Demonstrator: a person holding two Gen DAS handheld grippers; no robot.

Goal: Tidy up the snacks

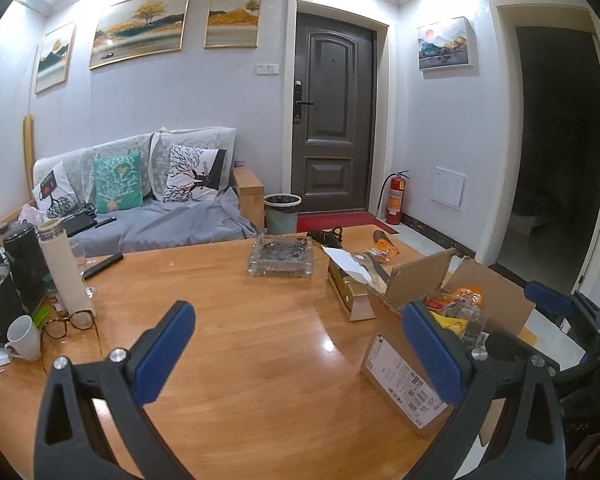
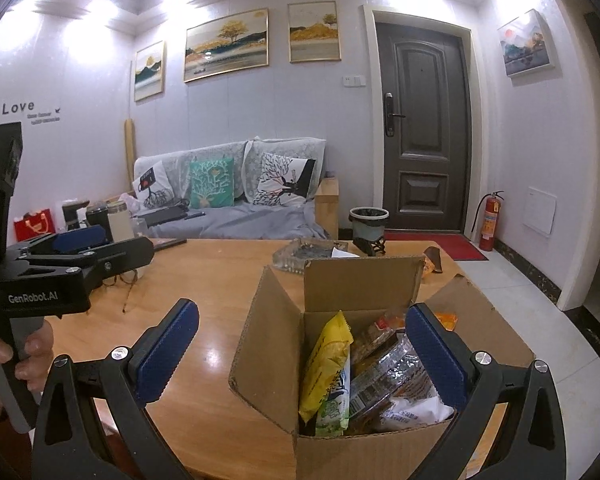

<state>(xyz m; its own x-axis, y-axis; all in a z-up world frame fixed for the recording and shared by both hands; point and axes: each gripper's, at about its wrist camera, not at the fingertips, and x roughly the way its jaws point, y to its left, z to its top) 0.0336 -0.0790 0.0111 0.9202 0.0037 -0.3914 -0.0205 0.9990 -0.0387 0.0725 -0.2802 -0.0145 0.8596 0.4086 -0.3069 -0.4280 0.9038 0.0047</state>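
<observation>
An open cardboard box stands on the wooden table and holds several snack packets, among them a yellow-green packet standing upright and dark clear-wrapped packets. The box also shows in the left wrist view at the right. My right gripper is open and empty just above the box, its right finger over the snacks. My left gripper is open and empty over bare table, left of the box. An orange snack packet lies at the table's far edge.
A glass ashtray and a gold box with white paper sit mid-table. Glasses, a white mug, a cream flask and black kettles crowd the left edge. A sofa, bin and door lie beyond.
</observation>
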